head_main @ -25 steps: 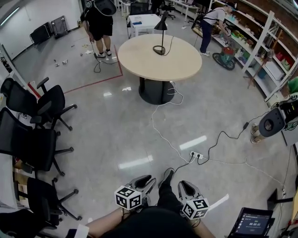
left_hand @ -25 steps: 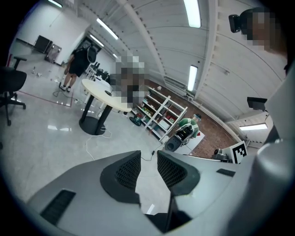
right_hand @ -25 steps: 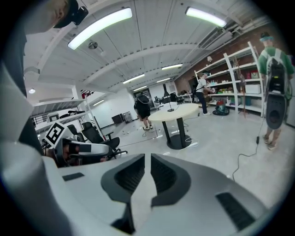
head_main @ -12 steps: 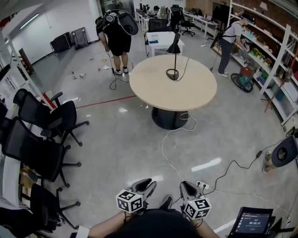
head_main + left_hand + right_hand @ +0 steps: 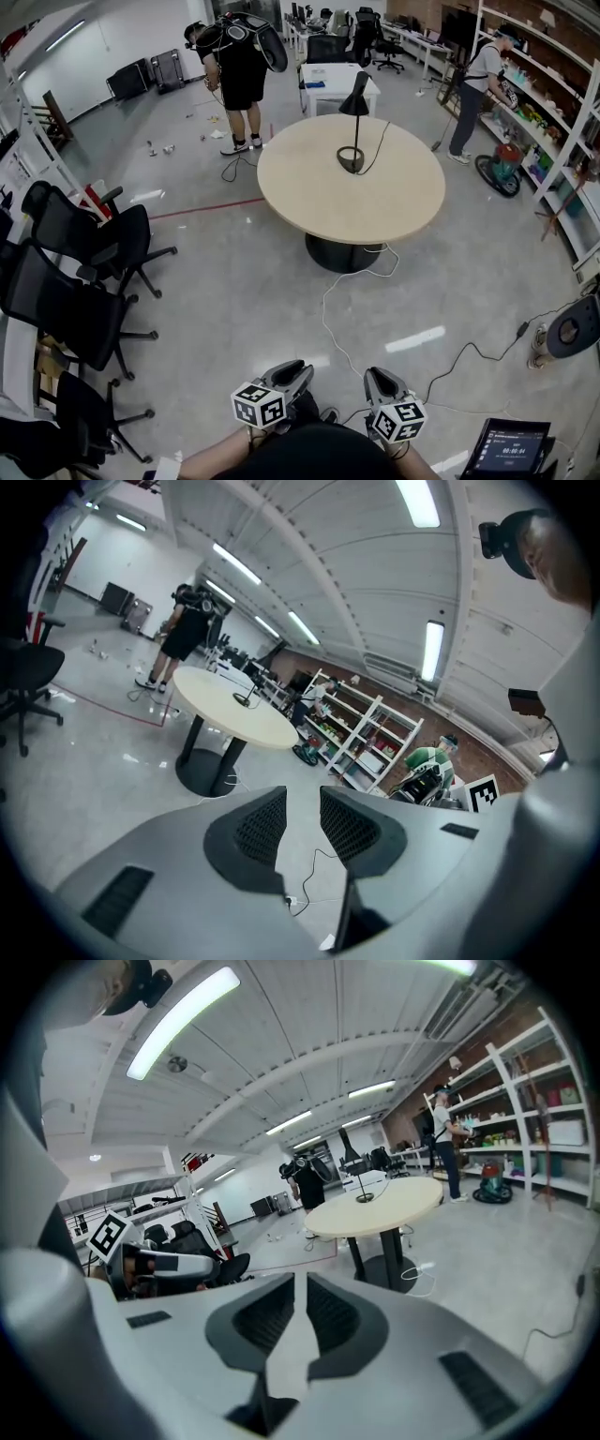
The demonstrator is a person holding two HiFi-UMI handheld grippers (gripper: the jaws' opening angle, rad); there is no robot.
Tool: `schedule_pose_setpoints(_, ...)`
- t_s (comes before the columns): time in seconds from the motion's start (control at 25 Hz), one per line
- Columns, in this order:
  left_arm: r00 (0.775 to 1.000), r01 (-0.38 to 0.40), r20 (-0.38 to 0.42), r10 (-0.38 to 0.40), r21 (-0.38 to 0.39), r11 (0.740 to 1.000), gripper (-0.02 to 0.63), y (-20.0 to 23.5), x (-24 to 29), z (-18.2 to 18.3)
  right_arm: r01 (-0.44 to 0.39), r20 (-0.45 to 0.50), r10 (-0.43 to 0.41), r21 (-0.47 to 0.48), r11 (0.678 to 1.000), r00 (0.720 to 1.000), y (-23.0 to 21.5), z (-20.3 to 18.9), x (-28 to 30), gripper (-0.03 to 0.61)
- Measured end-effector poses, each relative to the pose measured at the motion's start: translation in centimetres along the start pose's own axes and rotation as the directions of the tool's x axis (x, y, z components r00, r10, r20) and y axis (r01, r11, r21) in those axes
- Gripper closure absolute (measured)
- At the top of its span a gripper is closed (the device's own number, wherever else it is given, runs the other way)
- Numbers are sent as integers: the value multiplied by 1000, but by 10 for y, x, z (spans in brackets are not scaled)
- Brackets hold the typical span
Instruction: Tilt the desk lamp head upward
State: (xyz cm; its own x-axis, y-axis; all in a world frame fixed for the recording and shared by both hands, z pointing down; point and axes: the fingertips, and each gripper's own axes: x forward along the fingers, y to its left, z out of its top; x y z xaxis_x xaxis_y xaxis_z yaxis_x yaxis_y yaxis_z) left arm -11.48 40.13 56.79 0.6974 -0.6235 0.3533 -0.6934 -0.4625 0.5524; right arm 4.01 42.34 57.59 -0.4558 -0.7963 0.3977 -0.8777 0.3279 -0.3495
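Observation:
The black desk lamp (image 5: 352, 159) stands on the far side of a round beige table (image 5: 309, 192), its cone head pointing down and its cord trailing off the top. It also shows small in the left gripper view as the lamp (image 5: 242, 700) and in the right gripper view as the lamp (image 5: 363, 1197). My left gripper (image 5: 292, 375) and right gripper (image 5: 380, 381) are held close to my body, well short of the table. The left gripper (image 5: 302, 803) has its jaws apart with only floor between them. The right gripper (image 5: 301, 1288) shows a narrower gap, also with nothing in it.
Black office chairs (image 5: 89, 239) line the left side. A white cable (image 5: 330, 314) runs over the floor from the table base. One person (image 5: 239, 66) stands behind the table, another (image 5: 480, 84) by the shelves (image 5: 567, 131) at right. A screen (image 5: 511, 450) sits at bottom right.
The table and lamp have come nearer and sit lower in the head view. Both grippers keep their places at the bottom edge, jaws unchanged.

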Motion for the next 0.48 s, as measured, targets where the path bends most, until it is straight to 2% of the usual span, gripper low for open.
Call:
schedule_pose_setpoints(0.24,999,26,-22,-26,-3,1000,497,27,59,36,47,6,-47,10,999,999,-41,35,43,537)
schedule_pose_setpoints(0.48,996,84,-19,-83,47,995,497,57,113,98,91,19,-91,-12,996,996,-59,82,99,535)
